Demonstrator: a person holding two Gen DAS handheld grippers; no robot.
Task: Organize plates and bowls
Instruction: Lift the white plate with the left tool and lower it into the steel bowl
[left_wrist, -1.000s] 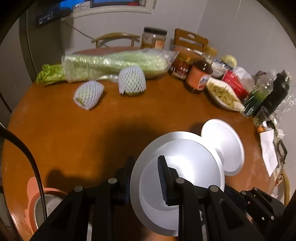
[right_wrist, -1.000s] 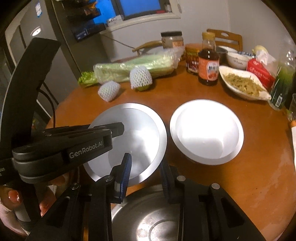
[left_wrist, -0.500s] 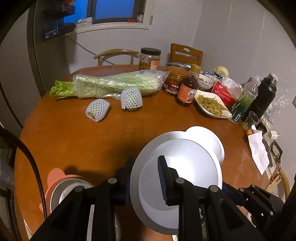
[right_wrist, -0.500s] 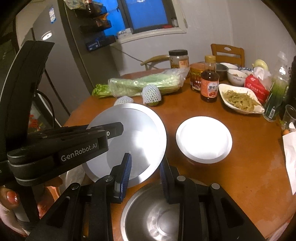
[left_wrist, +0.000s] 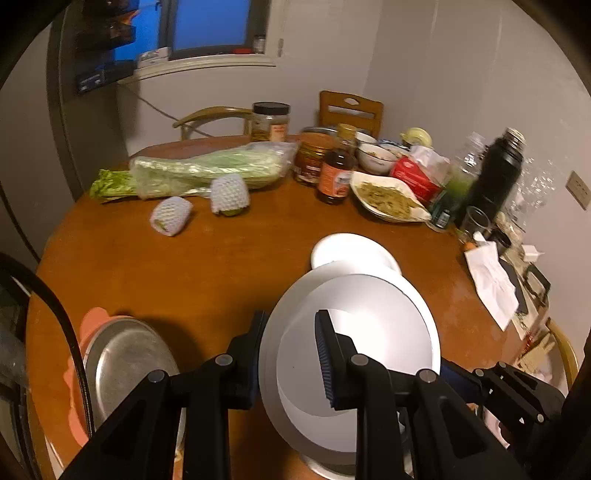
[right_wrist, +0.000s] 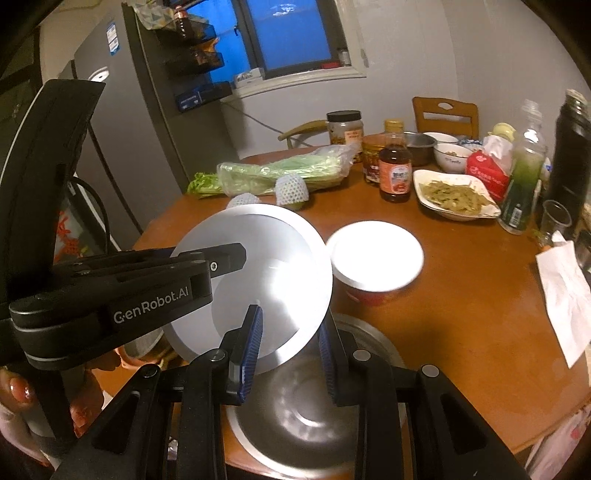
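Low in the frame the left gripper (left_wrist: 288, 354) has its fingers clamped on a raised silver plate (left_wrist: 354, 354), the right gripper (right_wrist: 290, 354) gapes empty, while the white bowl (right_wrist: 375, 256) and steel basin (right_wrist: 314, 413) sit unstacked on the desk (right_wrist: 461, 314).

Left gripper (left_wrist: 291, 354) raised above the table, jaws clamped on the rim of a tilted plate (left_wrist: 369, 317) — one finger (left_wrist: 327, 363) across its pale inner face, the other behind the rim. Same gripper seen from the right wrist view reaching in from the left (right_wrist: 225, 258), a hand (right_wrist: 18, 391) with painted nails wrapped round its handle at the lower left edge. Right gripper (right_wrist: 290, 349) held low and level — blue-padded fingers (right_wrist: 253, 343) parted, nothing between them, tips just under the plate's lower edge.
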